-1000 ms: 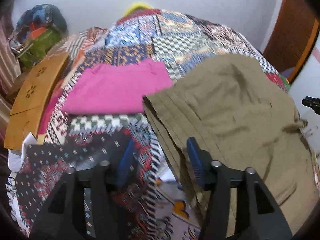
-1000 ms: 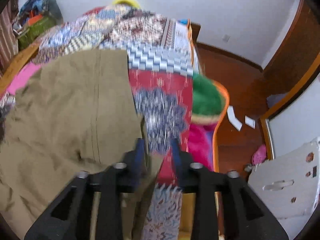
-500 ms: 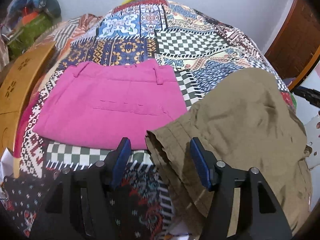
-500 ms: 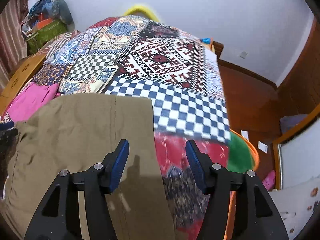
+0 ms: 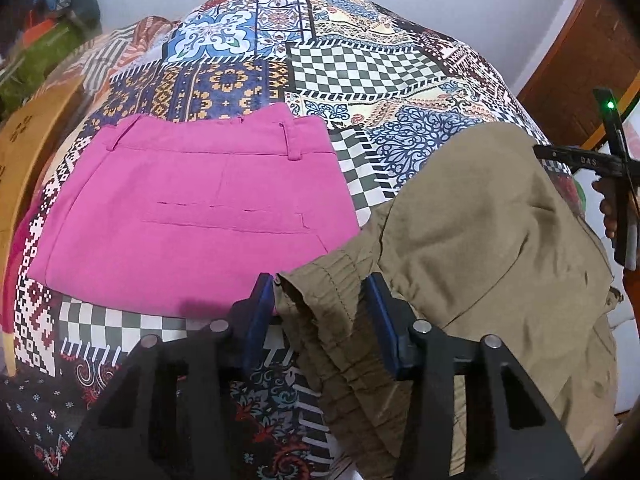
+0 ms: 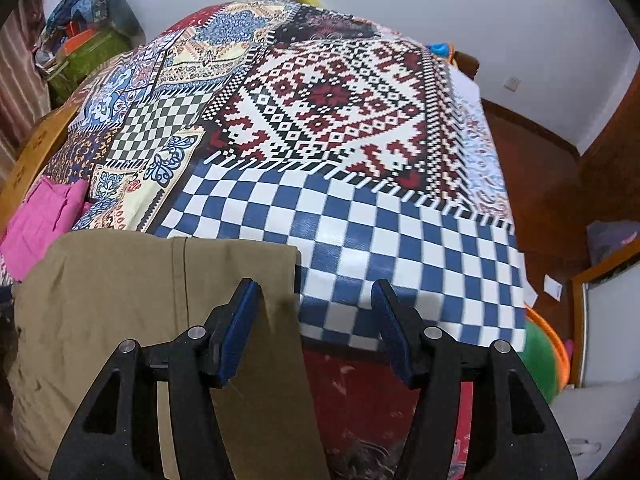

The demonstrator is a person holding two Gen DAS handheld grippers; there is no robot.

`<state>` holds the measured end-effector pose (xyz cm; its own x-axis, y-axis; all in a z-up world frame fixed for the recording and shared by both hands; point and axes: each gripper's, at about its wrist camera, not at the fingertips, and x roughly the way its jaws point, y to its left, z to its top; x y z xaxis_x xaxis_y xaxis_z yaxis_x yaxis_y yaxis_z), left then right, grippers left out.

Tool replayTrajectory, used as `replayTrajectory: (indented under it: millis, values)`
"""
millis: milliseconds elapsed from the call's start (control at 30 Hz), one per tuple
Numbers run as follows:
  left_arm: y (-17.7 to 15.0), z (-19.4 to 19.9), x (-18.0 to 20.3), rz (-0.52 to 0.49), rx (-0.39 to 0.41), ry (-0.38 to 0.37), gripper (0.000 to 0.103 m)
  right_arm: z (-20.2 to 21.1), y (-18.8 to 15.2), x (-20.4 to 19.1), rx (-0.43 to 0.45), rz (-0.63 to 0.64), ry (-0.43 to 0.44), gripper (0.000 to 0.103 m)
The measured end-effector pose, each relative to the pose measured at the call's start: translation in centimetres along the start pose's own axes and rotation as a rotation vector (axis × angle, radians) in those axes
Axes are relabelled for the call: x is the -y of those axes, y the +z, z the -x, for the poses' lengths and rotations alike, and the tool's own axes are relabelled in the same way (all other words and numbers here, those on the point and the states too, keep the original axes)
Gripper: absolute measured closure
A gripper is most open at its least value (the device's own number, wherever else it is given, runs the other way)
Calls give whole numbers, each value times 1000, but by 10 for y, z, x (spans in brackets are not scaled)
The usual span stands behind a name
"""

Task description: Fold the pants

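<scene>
Olive-brown pants [image 5: 480, 240] lie on a patchwork bedspread [image 5: 360, 68], reaching the near edge. My left gripper [image 5: 320, 312] is open, with the pants' elastic cuff [image 5: 320, 292] bunched between its fingers. In the right wrist view the pants [image 6: 120, 280] fill the lower left. My right gripper [image 6: 316, 328] is open and straddles their right edge, with nothing gripped. The right gripper's body also shows at the right edge of the left wrist view [image 5: 616, 184].
Folded pink pants [image 5: 192, 208] lie on the bed left of the olive pair. A wooden headboard [image 5: 24, 148] is at the far left. A pile of clothes [image 6: 84, 36] sits in the back left corner. An orange and green basket [image 6: 544, 356] stands on the floor at right.
Both grippers have moved forward and up over the bed. The right gripper, nearly shut a second ago, has opened. The left gripper now has the cuff between its fingers.
</scene>
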<state>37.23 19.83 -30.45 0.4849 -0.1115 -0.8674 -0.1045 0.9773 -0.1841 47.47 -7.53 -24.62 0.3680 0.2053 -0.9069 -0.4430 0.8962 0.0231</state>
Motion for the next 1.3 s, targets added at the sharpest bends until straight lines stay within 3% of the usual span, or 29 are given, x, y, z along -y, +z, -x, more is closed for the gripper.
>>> replayTrajectory:
  millis: [67, 233, 300, 333, 367, 467, 533, 733, 1000, 1300]
  values:
    - [0, 0, 0, -3, 1, 2, 60, -1, 0, -4, 0, 1, 32, 44]
    - [1, 0, 1, 6, 4, 24, 67, -7, 3, -16, -22, 18, 41, 48]
    - [1, 1, 2, 7, 7, 30, 67, -8, 4, -18, -16, 19, 49, 60]
    - [1, 1, 2, 5, 10, 34, 68, -9, 5, -18, -12, 18, 71, 82]
    - [0, 2, 3, 4, 14, 38, 69, -9, 5, -20, -16, 19, 80, 88]
    - [1, 7, 2, 7, 23, 42, 75, -7, 4, -25, 4, 44, 49, 90]
    - [2, 13, 1, 12, 34, 39, 84, -1, 2, -28, 33, 63, 23, 90]
    - [4, 29, 5, -18, 54, 54, 98, 30, -2, -18, 117, 4, 44, 91]
    - [6, 66, 22, -44, 124, 38, 99, 85, -10, -23, 227, 25, 50, 91]
    - [-8, 130, 52, -97, 190, 3, 100, 148, -43, -27, 317, 35, 61, 91]
